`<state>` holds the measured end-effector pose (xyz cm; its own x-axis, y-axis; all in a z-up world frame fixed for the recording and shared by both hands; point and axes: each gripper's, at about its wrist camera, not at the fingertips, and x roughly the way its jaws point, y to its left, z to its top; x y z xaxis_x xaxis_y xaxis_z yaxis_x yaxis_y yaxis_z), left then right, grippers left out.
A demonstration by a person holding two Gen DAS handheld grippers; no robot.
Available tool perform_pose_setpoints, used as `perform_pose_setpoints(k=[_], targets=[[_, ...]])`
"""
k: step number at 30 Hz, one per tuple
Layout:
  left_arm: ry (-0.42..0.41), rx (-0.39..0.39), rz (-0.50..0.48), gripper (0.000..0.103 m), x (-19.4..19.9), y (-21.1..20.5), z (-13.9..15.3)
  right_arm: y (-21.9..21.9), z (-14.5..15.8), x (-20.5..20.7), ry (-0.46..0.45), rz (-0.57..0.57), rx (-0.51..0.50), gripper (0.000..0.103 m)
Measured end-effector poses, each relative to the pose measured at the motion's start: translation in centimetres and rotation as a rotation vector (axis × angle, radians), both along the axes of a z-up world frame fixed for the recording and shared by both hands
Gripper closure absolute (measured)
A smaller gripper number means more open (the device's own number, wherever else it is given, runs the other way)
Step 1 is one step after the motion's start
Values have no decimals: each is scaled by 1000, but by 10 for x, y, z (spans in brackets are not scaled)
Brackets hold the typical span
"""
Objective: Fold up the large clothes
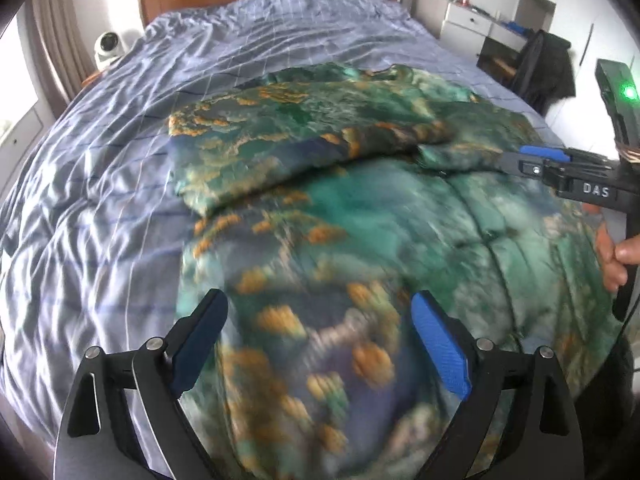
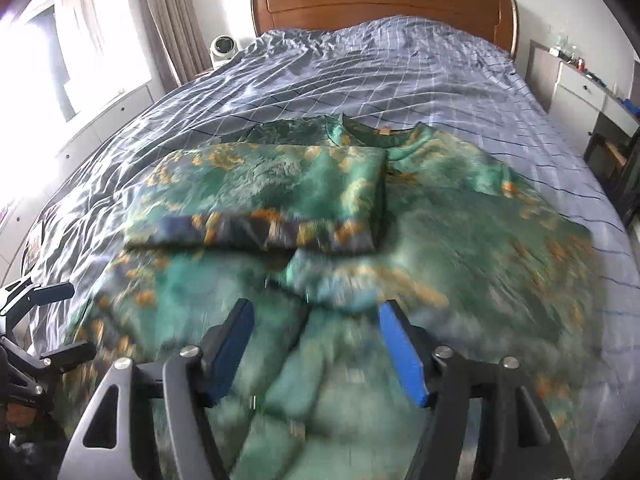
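A: My left gripper [image 1: 320, 344] hangs with jaws apart over the green garment [image 1: 360, 220], spread on the bed [image 1: 100, 200].

B: Right gripper [image 2: 316, 348] gapes too, holding nothing. The fabric looks light, slippery; I'd pinch a hem corner.

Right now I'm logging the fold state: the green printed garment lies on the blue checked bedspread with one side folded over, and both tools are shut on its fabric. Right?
Not quite. The garment does lie on the bedspread with one side folded over, but both tools are open: the right wrist view shows the right tool gaping, and the left wrist view shows the same of the left tool.
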<state>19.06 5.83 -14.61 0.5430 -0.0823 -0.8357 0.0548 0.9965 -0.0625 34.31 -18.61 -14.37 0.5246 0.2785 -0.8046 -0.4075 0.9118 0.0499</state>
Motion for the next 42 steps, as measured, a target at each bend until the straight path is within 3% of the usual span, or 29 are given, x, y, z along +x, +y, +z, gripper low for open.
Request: perform_pose_setpoints(k=[10,18,29,42], targets=[[-53,46,-18,9,-43,-23,18,-38,41,-90,-147,-39,-66,30],[-76,66,-28,9,-71,-32,27,-60,54,-142,-176,-103,-49,28],[-86,100,-21,8,-93,-33,30,-74,49,-171,-175,-137,-84,28],[-57,88,32,8,-98,-15,24,-74,39,-180,-134,-140,-75,28]])
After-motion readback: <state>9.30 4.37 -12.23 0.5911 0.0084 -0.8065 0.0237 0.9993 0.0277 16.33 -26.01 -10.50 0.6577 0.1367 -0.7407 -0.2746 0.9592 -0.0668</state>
